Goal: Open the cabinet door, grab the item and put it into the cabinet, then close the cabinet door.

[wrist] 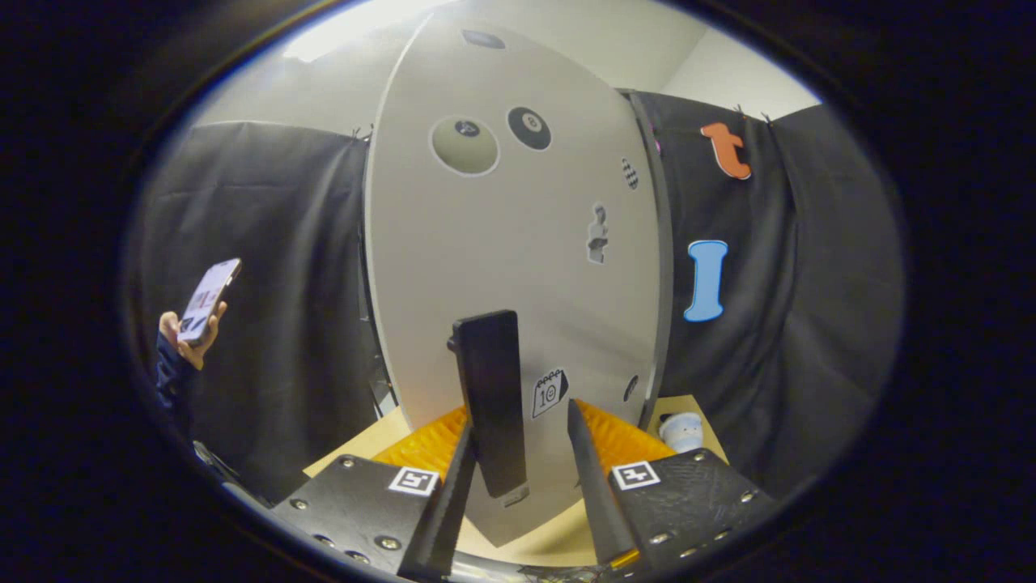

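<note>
The gripper (522,478) has two flat dark plates studded with screws, each carrying a square black-and-white marker. Its tapered fingers (595,478) stand apart either side of the cabinet door handle (492,401).

Cabinet door (502,243) fills my way ahead; its dark handle (490,397) stands between my parted tongs (518,478), untouched on the right. Surface (364,449) left lies free. Small pale item (681,431) sits right, beside the door's edge.

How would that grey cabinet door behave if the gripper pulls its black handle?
The cabinet door looks like a flat, stiff panel, so it would probably swing rather than bend. Its handle, between the open gripper fingers, looks smooth, so it might slip.
</note>
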`<state>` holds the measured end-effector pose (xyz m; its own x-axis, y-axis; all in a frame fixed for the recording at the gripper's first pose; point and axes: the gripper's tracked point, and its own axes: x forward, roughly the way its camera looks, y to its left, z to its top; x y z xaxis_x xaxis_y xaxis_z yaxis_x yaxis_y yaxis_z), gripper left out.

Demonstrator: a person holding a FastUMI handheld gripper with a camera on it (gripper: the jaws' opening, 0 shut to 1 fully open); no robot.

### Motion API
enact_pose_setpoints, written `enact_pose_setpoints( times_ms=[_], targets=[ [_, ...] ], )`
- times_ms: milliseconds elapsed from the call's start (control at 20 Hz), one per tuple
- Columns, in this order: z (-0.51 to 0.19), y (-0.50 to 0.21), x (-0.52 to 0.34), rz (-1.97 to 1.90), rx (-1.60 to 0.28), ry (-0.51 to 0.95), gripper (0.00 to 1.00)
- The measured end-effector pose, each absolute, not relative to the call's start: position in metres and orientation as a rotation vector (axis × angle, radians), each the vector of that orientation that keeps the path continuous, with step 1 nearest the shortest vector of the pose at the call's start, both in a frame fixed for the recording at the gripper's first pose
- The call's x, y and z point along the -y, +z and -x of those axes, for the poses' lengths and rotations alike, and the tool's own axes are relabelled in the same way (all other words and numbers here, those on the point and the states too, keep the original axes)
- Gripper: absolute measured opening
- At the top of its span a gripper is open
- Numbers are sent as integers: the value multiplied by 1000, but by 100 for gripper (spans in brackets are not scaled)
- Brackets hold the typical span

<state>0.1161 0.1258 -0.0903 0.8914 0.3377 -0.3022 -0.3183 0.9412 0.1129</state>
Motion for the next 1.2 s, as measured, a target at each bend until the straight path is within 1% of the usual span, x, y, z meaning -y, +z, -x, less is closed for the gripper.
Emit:
enact_pose_setpoints(
  times_ms=[50,100,150,250,350,600,1000,1200],
  targets=[
    [-121,-92,-129,-61,-326,349,64],
    [-122,-93,-132,-71,-324,357,69],
    [-124,-93,-137,-80,-321,367,71],
    [-131,-96,-141,-98,-312,367,70],
    [-136,-98,-148,-122,-306,380,75],
    [-157,-105,-152,-118,-281,375,100],
    [-191,-111,-171,-88,-256,402,100],
    [-214,-119,-195,-89,-251,427,100]
  ],
)
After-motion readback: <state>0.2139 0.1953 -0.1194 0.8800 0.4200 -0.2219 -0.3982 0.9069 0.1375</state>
